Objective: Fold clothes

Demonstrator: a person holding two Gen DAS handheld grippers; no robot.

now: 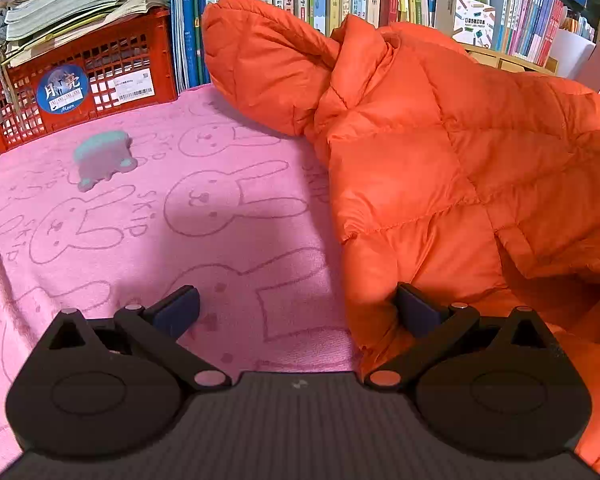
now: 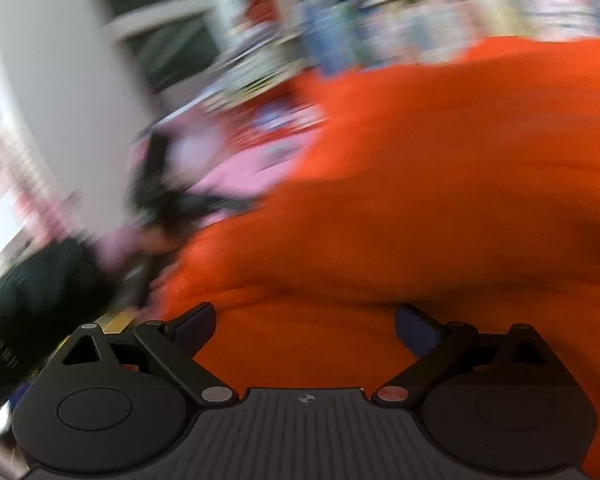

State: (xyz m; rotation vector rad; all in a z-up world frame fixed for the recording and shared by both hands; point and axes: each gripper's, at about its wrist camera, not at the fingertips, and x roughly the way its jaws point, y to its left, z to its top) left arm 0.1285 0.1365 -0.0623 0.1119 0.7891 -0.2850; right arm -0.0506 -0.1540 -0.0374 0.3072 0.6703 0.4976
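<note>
The orange puffer jacket (image 1: 440,168) lies on the pink towel (image 1: 140,216), filling the 1-to-5 o'clock side. Left tongs (image 1: 298,310) are spread over its edge; right tongs (image 2: 305,330) are spread above blurred orange fabric.

One orange jacket (image 1: 440,168) lies on one pink towel (image 1: 140,240). One small grey-and-teal toy (image 1: 102,158) sits far left, before one red crate (image 1: 80,80). Two grippers, left (image 1: 298,312) and right (image 2: 305,330). Books at the back are too many to count.
</note>
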